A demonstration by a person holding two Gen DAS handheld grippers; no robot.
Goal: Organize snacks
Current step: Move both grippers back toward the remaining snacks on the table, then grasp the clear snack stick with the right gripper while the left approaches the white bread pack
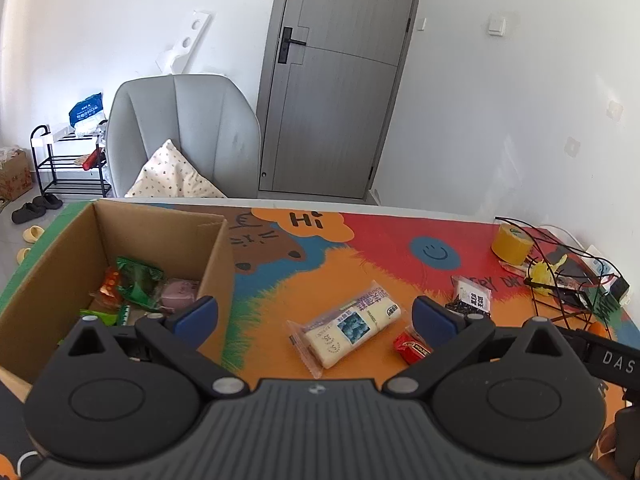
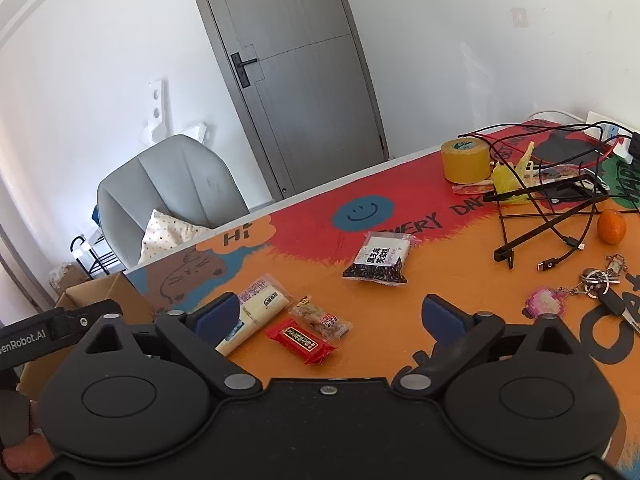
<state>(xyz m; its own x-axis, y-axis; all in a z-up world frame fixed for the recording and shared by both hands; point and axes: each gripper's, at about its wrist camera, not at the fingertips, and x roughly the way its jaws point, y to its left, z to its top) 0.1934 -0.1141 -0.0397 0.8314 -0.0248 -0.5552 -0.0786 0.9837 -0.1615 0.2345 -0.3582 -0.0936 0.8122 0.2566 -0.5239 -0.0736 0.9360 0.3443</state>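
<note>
Scanning from the left edge of the left wrist view, I see the cardboard box (image 1: 60,264) standing on the colourful table mat (image 1: 280,280). It holds a green packet (image 1: 138,280), a small orange packet (image 1: 110,286) and a pink-wrapped snack (image 1: 180,294).

My left gripper (image 1: 316,314) hovers above the mat with its jaws spread wide and nothing between them. Its left blue pad (image 1: 198,314) sits in front of the box's near right corner; its right blue pad (image 1: 432,318) sits beside the red snack bar (image 1: 412,350).

The long white snack pack (image 1: 346,330) lies flat on the mat between the two pads, just ahead of them, angled with its far end to the right. The black seed packet (image 1: 472,300) lies further right, beyond the right pad.

In the right wrist view, my right gripper (image 2: 328,316) is likewise wide open and holds nothing. The white pack (image 2: 256,314) is partly hidden by its left pad. The red bar (image 2: 302,340) lies between the fingers, with a clear-wrapped snack (image 2: 320,318) touching its far side. The black seed packet (image 2: 380,260) lies well ahead, apart from both.

Further right stand a roll of yellow tape (image 2: 466,160), a black wire stand (image 2: 548,216) with cables, an orange (image 2: 611,226) and a bunch of keys (image 2: 600,288).
</note>
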